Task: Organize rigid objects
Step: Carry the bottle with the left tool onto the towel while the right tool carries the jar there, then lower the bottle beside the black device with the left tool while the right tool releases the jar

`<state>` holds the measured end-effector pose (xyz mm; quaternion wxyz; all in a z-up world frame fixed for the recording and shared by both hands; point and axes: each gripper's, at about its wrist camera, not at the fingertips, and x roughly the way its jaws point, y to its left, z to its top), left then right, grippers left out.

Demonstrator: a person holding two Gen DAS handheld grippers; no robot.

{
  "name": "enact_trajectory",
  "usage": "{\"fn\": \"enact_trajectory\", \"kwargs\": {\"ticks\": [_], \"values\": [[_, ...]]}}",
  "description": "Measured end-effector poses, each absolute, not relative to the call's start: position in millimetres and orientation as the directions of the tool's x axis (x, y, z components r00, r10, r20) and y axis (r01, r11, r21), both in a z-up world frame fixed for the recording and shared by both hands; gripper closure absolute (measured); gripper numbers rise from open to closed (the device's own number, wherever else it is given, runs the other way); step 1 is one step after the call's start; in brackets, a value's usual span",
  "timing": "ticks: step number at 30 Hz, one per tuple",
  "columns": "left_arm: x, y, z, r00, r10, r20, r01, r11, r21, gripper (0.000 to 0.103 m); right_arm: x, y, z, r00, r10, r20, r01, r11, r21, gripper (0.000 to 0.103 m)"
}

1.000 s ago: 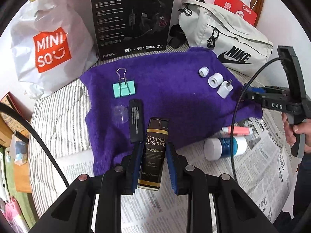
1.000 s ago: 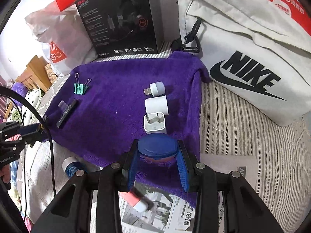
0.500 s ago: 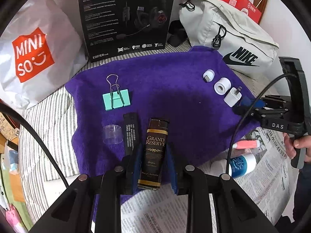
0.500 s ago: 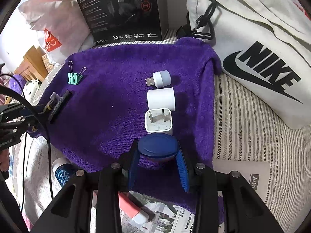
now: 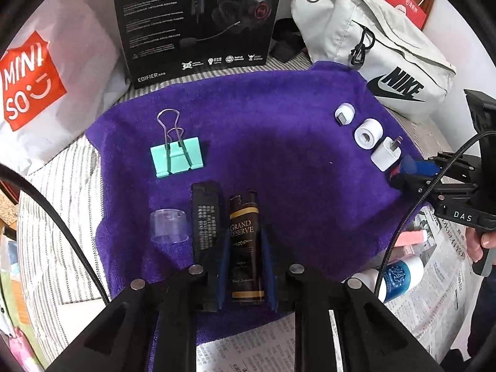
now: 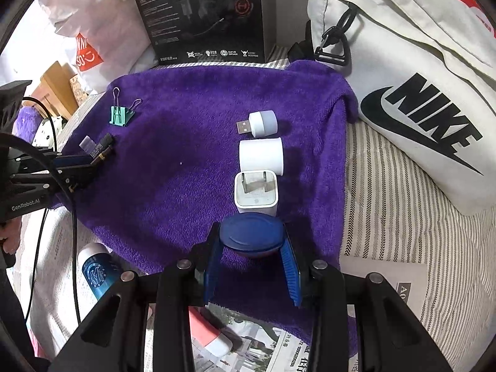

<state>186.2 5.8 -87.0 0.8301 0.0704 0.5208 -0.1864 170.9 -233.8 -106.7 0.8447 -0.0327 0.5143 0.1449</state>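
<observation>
Purple towel point(image 5: 279, 161): I am working over it with both claws; it is carrying two rows, a left one and a right one.
Left row: I am seeing the mint binder clip point(image 5: 176, 155) farthest, then a clear cap point(image 5: 169, 226) and a black bar point(image 5: 206, 220) lying side by side.
Lighter point(image 5: 246, 248): it is lying flat just right of the black bar, its long axis running straight away from me, parallel to that bar.
Left claw point(image 5: 246, 266): I am holding it low and level, blue pads flanking the lighter's lower half; whether I am still squeezing, I cannot tell.
Right row: USB light point(image 6: 262, 121), white cylinder point(image 6: 262, 156), white charger point(image 6: 255, 190) are lining up away from me.
Right claw point(image 6: 252, 263): I am gripping a blue oval lid point(image 6: 251, 232) just this side of the charger, continuing that line.
</observation>
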Motion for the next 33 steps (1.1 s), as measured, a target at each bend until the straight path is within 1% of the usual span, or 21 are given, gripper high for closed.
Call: {"fn": "enact_trajectory", "kwargs": {"ticks": [15, 18, 25, 30, 33], "values": [[192.9, -3.6, -89.1, 0.39, -0.206, -0.898, 0.379, 0.924, -0.047, 0.087, 170.3, -234.8, -105.8, 0.416, 0.224, -0.881, -0.289, 0.951, 0.105, 0.066], [189.4, -4.6, -89.7, 0.392, -0.196, -0.899, 0.382, 0.923, -0.034, 0.087, 168.2, -235.5, -103.7, 0.411, 0.234, -0.881, -0.287, 0.951, 0.119, 0.062], [183.5, -3.8, -90.7, 0.39, -0.189, -0.901, 0.377, 0.926, -0.031, 0.087, 157.9, -238.7, -96.0, 0.422, 0.238, -0.875, -0.289, 0.95, 0.119, 0.061], [180.6, -5.2, -96.0, 0.371, -0.186, -0.91, 0.376, 0.926, -0.036, 0.079, 146.7, -241.8, -88.2, 0.441, 0.234, -0.867, -0.284, 0.952, 0.113, 0.06], [177.9, -5.2, -98.1, 0.372, -0.191, -0.908, 0.374, 0.926, -0.041, 0.078, 139.3, -244.8, -83.4, 0.452, 0.23, -0.862, -0.28, 0.954, 0.108, 0.06]]}}
